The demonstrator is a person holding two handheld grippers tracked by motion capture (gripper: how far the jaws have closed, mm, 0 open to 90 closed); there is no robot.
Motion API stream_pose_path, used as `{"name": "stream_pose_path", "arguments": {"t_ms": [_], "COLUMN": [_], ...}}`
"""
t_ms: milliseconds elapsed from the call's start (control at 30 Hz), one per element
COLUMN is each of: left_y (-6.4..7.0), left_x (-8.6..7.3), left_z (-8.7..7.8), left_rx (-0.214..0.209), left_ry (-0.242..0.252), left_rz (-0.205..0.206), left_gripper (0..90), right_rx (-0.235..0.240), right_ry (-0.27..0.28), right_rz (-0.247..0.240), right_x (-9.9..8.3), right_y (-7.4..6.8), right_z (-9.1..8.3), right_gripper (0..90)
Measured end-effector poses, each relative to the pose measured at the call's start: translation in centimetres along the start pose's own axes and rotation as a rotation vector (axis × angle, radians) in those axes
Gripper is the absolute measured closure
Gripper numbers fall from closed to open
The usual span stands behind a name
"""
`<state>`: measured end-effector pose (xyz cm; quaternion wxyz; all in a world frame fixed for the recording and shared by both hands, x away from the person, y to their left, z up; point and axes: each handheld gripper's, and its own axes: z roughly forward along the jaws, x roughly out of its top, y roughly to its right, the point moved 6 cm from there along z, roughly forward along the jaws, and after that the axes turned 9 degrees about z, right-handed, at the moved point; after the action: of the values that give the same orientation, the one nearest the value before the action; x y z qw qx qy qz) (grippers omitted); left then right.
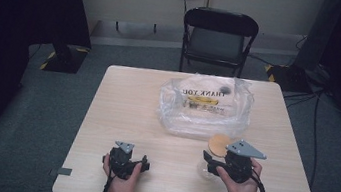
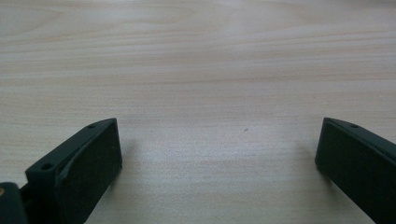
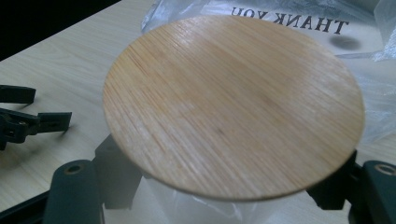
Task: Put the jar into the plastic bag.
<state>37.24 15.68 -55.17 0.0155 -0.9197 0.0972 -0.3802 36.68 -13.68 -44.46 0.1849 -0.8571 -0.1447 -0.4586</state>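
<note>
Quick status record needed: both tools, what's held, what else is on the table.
left tool: open, nothing between its jaws, low over bare table
right tool: shut on jar, jaws on either side below the lid
jar: clear, round wooden lid on top
bag: clear plastic, "THANK YOU" print, just behind the jar
chair: beyond table's far edge

L gripper (image 1: 144, 164) low, jaws wide apart — R gripper (image 1: 208, 160) raised, jaws clamped, both hand-held.

A pale wooden table (image 1: 122, 104) bears a clear plastic bag (image 1: 205, 106) and lidded jar (image 1: 215, 155).
</note>
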Motion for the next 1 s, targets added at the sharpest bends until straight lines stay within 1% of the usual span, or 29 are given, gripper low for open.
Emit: {"name": "stream_pose_path", "arguments": {"t_ms": [433,533,767,1000], "left_y": [0.0,0.0,0.0,0.0], "left_x": [0.0,0.0,0.0,0.0], "left_z": [0.0,0.0,0.0,0.0], "left_rx": [0.0,0.0,0.0,0.0], "left_ry": [0.0,0.0,0.001,0.0], "left_rz": [0.0,0.0,-0.001,0.0], "left_gripper": [0.0,0.0,0.0,0.0], "right_rx": [0.009,0.014,0.008,0.013], "right_ry": [0.039,0.048,0.077,0.1], "right_rz": [-0.003,-0.003,-0.005,-0.003], "right_x": [1.5,2.0,3.3,4.8], "right_y": [-0.2,-0.2,-0.3,-0.6], "right_z": [-0.8,-1.1,-1.5,-1.7], "right_gripper": [25.8,25.8,25.8,25.8]}}
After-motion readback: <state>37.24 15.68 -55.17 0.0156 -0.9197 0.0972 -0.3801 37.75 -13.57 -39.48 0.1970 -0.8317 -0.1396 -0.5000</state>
